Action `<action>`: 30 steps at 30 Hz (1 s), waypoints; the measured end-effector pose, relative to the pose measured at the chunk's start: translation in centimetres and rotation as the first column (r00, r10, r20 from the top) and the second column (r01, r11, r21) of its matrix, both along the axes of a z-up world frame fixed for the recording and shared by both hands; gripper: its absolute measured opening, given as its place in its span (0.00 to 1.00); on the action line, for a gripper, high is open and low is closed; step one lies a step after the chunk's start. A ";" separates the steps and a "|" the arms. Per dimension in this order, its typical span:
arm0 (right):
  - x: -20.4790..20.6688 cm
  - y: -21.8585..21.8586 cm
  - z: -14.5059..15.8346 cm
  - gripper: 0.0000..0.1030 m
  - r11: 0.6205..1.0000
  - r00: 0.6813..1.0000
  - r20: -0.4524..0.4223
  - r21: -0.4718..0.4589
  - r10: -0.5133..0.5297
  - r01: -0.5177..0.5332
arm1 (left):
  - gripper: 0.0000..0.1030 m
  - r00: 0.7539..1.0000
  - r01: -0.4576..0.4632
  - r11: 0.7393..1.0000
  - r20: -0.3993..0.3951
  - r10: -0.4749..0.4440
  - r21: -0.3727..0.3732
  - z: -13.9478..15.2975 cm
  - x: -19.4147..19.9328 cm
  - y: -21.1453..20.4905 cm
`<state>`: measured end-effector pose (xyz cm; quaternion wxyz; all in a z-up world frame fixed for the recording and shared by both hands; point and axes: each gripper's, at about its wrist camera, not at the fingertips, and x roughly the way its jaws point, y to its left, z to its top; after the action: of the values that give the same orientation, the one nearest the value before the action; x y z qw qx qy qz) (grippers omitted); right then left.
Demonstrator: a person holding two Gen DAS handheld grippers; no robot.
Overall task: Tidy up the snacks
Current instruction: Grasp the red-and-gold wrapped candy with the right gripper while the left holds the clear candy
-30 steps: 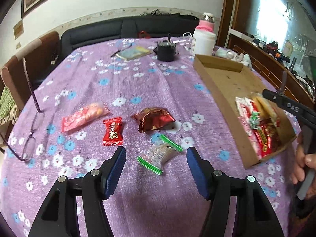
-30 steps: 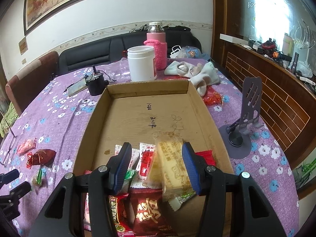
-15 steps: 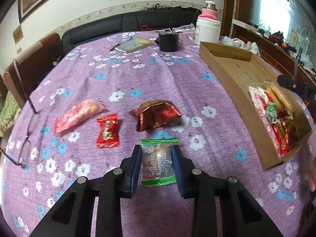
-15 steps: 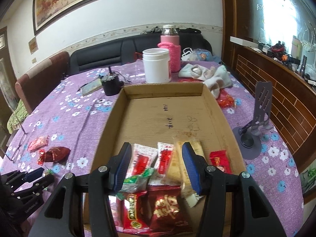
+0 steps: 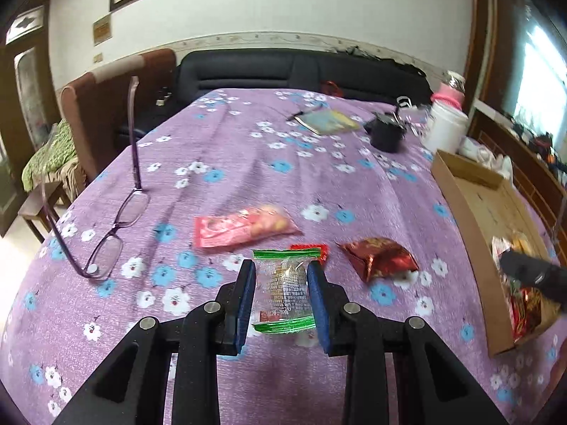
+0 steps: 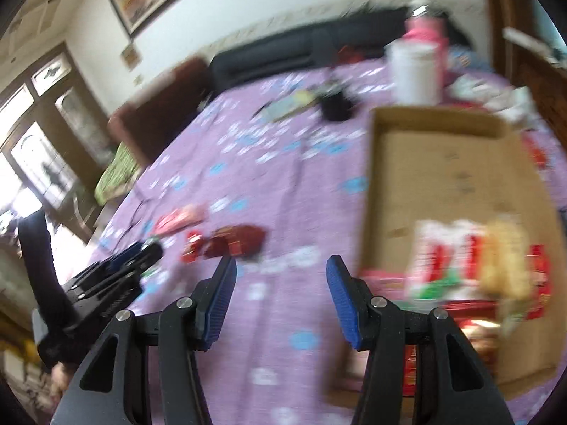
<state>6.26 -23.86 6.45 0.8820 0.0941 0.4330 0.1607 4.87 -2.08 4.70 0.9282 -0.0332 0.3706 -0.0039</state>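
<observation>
Left claw: You are squeezing your left gripper (image 5: pixel 281 295) on the clear snack bag with green ends (image 5: pixel 283 292). Both blue pads are pressing on its sides.

Where that bag is: It is sitting between the pads, near the front edge of the table (image 5: pixel 248 163). You look to be lifting it, but I cannot tell if it is off the cloth.

Right claw: Your right gripper (image 6: pixel 281 295) is standing wide apart and is holding nothing. It is hanging over the purple cloth, just beside the left wall of the cardboard box (image 6: pixel 460 177). This view is blurry.

Done: Many snacks are already lying in a pile (image 6: pixel 475 258) at the near end of the box. I cannot count them through the blur.

Left to do: Four snacks are not in the box. One is the bag you are holding. The pink snack pack (image 5: pixel 244 226) is lying near the middle of the table. The dark red foil pack (image 5: pixel 379 256) is lying closer to the box. The small red candy (image 5: pixel 312 249) is peeking out behind your bag.

Room in the box: The far half of the box is looking bare, so I think the rest will fit.

How far along: You are more than halfway, I think.

Not snacks: The glasses (image 5: pixel 113 226) are lying near the left edge of the table. I think they are staying there.
</observation>
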 end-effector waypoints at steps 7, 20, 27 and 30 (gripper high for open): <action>7.4 4.0 -3.1 0.39 0.999 0.990 -0.144 0.041 -0.001 0.007 | 0.31 0.997 -0.070 0.998 0.016 0.070 -0.004 0.1 -0.5 2.0; 2.0 7.4 -1.4 0.34 0.975 0.972 -0.077 0.031 0.224 -0.222 | 0.31 0.993 -0.120 0.991 -0.016 0.119 -0.063 -0.1 0.1 3.5; 5.1 7.3 -2.4 0.51 0.968 0.966 -0.062 0.009 0.251 -0.251 | 0.31 0.990 -0.136 0.989 -0.035 0.134 -0.060 -0.6 0.4 3.9; 5.8 8.1 -3.6 0.51 0.963 0.960 -0.082 0.021 0.268 -0.267 | 0.31 0.991 -0.134 0.990 -0.036 0.132 -0.048 -0.7 0.6 3.7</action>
<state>12.06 -15.71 2.82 0.8328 0.0455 0.4776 0.2764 5.45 1.62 3.99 0.9190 -0.0812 0.3827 0.0494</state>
